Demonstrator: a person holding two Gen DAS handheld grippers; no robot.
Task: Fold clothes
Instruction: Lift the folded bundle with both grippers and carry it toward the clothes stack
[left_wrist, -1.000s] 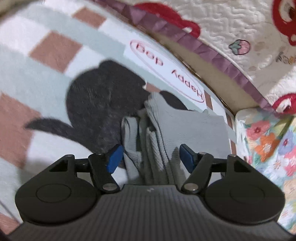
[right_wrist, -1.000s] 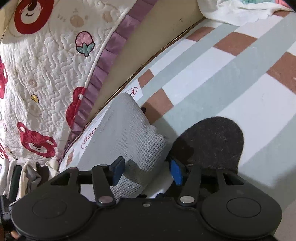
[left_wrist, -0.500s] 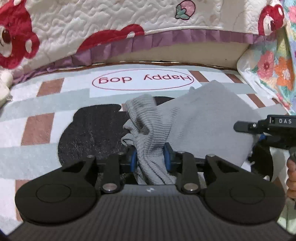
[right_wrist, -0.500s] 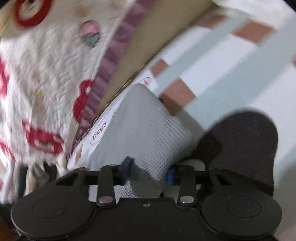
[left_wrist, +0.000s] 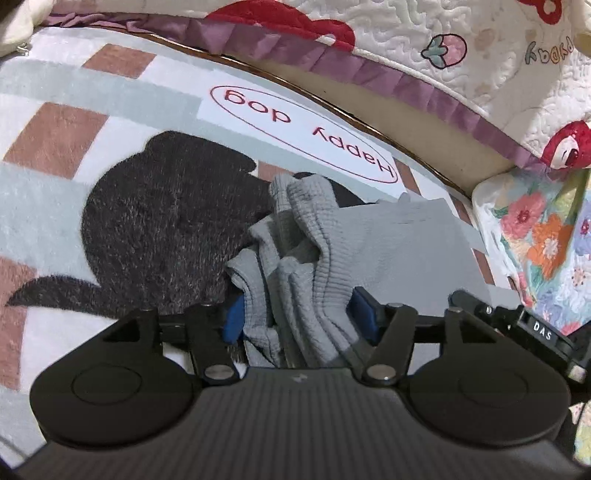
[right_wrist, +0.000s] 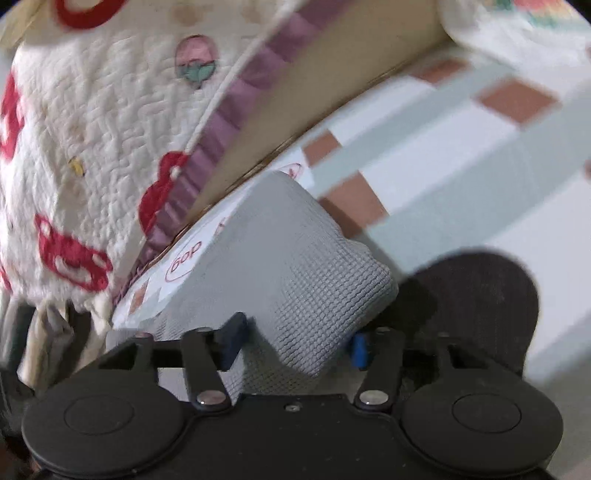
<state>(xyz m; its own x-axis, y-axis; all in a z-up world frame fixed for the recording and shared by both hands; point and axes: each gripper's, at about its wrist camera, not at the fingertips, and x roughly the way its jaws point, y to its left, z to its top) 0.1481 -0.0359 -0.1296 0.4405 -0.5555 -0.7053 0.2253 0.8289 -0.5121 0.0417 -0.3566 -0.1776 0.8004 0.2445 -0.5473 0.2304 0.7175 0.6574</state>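
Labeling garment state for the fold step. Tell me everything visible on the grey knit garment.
The grey knit garment is waffle- and rib-textured fabric, partly folded: a flat smooth panel on one side, bunched ribbed folds on the other. It lies on the checked dog-print blanket near the "Happy dog" label. The left gripper and right gripper each straddle an edge, jaws opening.

A checked plush blanket (left_wrist: 66, 92) laid beside a bed

Grey, white and brown squares carry a black dog shape (left_wrist: 166, 229) and a "Happy dog" label (left_wrist: 303, 136); a quilted bedspread (right_wrist: 92, 129) with purple ruffle (left_wrist: 332, 62) hangs above.
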